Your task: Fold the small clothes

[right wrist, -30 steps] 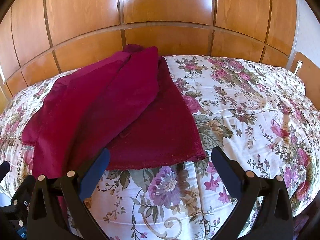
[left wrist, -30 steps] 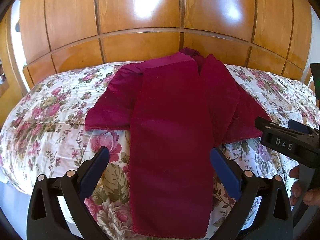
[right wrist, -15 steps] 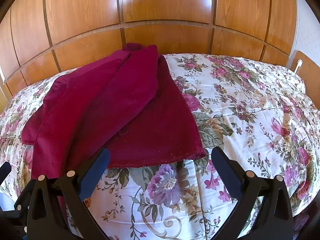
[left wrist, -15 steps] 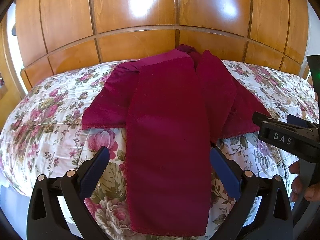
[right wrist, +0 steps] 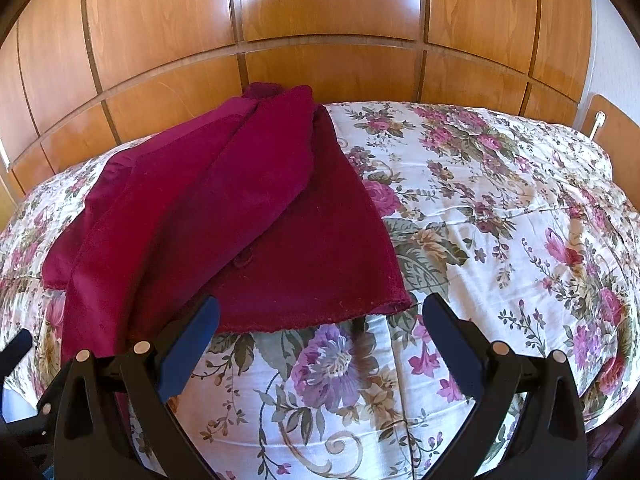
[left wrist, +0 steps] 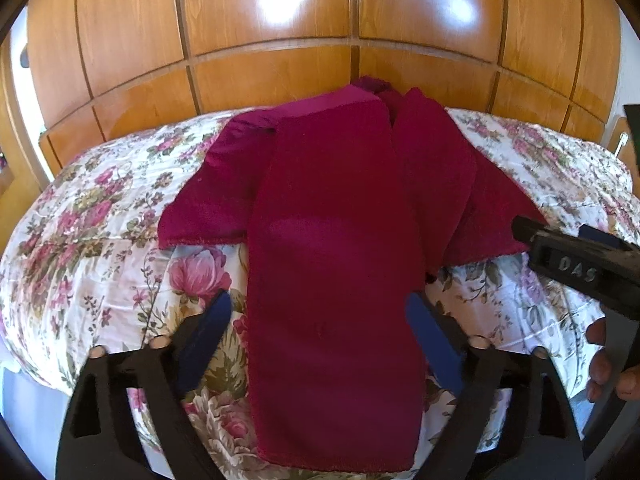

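Left gripper (left wrist: pixel 316 320) jaws closing, straddling the folded strip of the dark red knit garment (left wrist: pixel 332 240); pads not yet pressing, strip's long axis running bottom-centre to top-centre over the floral quilt (left wrist: pixel 80 240). Right gripper (right wrist: pixel 320 320) open, empty; the garment's hem corner sits just above its jaws, left of centre, so left is nearer.

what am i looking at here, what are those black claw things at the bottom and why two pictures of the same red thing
The black claws are hand-held grippers, not a robot: a person holds one in each hand, and each carries a wide-angle camera looking along its two fingers. So you get two views of one scene. One picture comes from the left gripper, the other from the right gripper. A hand shows at the edge of the left view, holding the right gripper. On the bed's floral bedspread, in front of wooden panels, lies a dark red garment, partly folded. Neither gripper holds anything. The left jaws are closing with a strip of the garment between them; the right gripper stands open above the bedspread.
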`<state>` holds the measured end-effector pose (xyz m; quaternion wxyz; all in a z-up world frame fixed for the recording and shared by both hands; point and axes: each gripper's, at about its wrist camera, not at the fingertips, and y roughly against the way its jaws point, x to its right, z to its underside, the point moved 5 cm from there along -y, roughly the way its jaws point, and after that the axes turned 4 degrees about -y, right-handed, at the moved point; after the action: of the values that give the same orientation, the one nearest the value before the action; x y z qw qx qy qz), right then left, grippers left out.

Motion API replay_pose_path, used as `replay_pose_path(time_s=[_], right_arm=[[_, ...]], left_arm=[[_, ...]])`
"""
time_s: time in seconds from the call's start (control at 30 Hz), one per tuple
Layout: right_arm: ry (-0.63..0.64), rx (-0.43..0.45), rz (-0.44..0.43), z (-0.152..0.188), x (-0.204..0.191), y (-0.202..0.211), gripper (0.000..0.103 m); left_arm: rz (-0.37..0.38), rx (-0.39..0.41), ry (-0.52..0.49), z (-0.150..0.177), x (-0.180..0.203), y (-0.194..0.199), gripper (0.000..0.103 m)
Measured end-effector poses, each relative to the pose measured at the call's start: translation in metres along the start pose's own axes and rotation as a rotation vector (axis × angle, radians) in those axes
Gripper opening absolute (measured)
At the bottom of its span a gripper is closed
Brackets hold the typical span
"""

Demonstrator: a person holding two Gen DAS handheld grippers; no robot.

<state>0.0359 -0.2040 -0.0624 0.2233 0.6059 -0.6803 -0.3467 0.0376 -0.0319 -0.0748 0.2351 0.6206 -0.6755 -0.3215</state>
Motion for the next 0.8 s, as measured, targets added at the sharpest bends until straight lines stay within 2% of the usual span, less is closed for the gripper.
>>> replay_pose_path(time_s=[0.23, 0.27, 0.33, 0.4, 0.47, 0.5, 0.53, 0.63, 0.7, 0.77, 0.8], right_arm=[[-0.003, -0.013, 0.006, 0.002, 0.003, -0.006, 0.101], [-0.003, -0.015, 0.007, 0.002, 0.003, -0.007, 0.101], [-0.004, -0.019, 0.009, 0.002, 0.004, -0.007, 0.101], [-0.006, -0.019, 0.009, 0.002, 0.005, -0.007, 0.101], [-0.015, -0.018, 0.005, 0.0, 0.008, -0.006, 0.101], [-0.015, -0.018, -0.002, 0.0, 0.008, -0.006, 0.101], [-0.014, -0.017, -0.01, -0.001, 0.008, -0.005, 0.101], [-0.019, -0.006, -0.049, -0.007, 0.008, -0.002, 0.101], [-0.016, -0.004, -0.08, -0.012, 0.007, -0.001, 0.101], [-0.009, -0.009, -0.101, -0.014, 0.004, -0.002, 0.096], [-0.003, -0.016, -0.114, -0.016, 0.001, -0.004, 0.087]], left_arm=[[0.001, -0.042, -0.037, 0.009, 0.004, -0.015, 0.078], [0.004, -0.049, -0.043, 0.01, 0.005, -0.017, 0.072], [0.016, -0.081, -0.061, 0.015, 0.008, -0.025, 0.053], [0.04, -0.093, -0.073, 0.019, 0.01, -0.031, 0.044], [0.056, -0.072, -0.107, 0.021, 0.015, -0.028, 0.026], [0.069, -0.064, -0.117, 0.021, 0.017, -0.026, 0.01], [0.078, -0.055, -0.113, 0.02, 0.016, -0.024, 0.005], [0.144, -0.039, -0.067, 0.013, 0.008, -0.015, 0.002], [0.202, -0.028, 0.004, 0.004, -0.005, -0.007, 0.002], [0.225, 0.008, 0.071, -0.009, -0.025, 0.004, 0.002], [0.229, 0.027, 0.098, -0.016, -0.036, 0.009, 0.002]])
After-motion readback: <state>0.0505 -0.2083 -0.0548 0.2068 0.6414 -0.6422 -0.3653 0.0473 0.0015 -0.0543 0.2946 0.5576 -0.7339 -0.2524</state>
